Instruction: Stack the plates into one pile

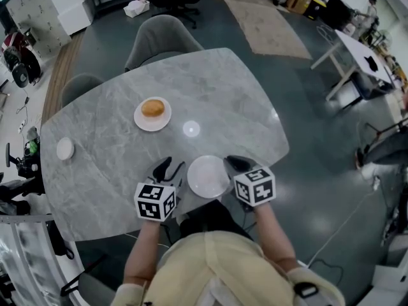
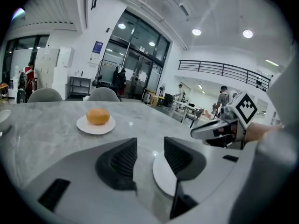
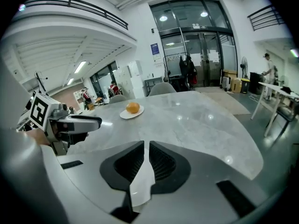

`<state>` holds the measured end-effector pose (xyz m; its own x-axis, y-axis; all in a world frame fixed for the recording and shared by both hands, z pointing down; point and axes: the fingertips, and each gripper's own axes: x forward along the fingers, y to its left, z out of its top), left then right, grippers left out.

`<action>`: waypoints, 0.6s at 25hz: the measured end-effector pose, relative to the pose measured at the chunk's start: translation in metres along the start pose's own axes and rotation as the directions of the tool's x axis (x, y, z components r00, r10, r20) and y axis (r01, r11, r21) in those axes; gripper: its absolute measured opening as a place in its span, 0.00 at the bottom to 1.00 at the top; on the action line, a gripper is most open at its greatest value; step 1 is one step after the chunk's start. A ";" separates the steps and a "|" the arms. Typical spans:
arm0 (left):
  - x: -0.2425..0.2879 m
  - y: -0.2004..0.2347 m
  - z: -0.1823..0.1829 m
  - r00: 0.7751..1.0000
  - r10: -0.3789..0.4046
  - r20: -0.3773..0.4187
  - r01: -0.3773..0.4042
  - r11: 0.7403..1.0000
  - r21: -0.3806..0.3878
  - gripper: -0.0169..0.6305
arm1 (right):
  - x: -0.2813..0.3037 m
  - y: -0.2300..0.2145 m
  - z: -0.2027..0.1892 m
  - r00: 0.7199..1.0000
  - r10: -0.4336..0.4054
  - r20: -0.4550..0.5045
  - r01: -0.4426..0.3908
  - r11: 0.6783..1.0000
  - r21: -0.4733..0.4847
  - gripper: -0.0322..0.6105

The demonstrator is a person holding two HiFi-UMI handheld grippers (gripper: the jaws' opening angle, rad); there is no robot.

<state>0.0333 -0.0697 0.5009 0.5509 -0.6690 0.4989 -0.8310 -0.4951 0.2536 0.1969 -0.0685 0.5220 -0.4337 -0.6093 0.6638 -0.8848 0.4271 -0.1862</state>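
Observation:
An empty white plate (image 1: 207,176) is at the near edge of the grey marble table (image 1: 242,107), with my right gripper (image 1: 229,164) shut on its right rim. The right gripper view shows that plate (image 3: 140,183) edge-on, pinched between the pads of my right gripper (image 3: 145,160). My left gripper (image 1: 169,166) is just left of the plate, open, with nothing between its fingers. In the left gripper view the plate (image 2: 162,176) shows beside my left gripper's (image 2: 149,157) right pad. A second white plate (image 1: 152,115) carrying a bun (image 1: 153,108) sits further back, and a small plate (image 1: 64,148) lies far left.
Two grey chairs (image 1: 162,36) (image 1: 80,85) stand at the table's far side. A rug (image 1: 268,21) and a white desk (image 1: 363,59) lie beyond on the dark floor. People stand in the background of both gripper views.

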 end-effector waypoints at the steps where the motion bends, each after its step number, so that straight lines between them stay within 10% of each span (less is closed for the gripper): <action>1: -0.002 0.002 0.003 1.000 0.006 0.012 -0.006 1.000 -0.006 0.30 | -0.001 0.001 0.004 1.000 0.002 0.008 -0.002 1.000 -0.006 0.10; 15: -0.044 0.039 0.061 0.981 0.130 0.146 -0.124 0.991 -0.051 0.11 | -0.012 0.014 0.079 0.980 0.044 0.194 -0.029 0.996 -0.081 0.06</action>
<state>-0.0184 -0.0934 0.4382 0.4433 -0.8014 0.4015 -0.8957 -0.3795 0.2316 0.1759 -0.1083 0.4545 -0.4972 -0.7081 0.5014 -0.8553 0.4972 -0.1460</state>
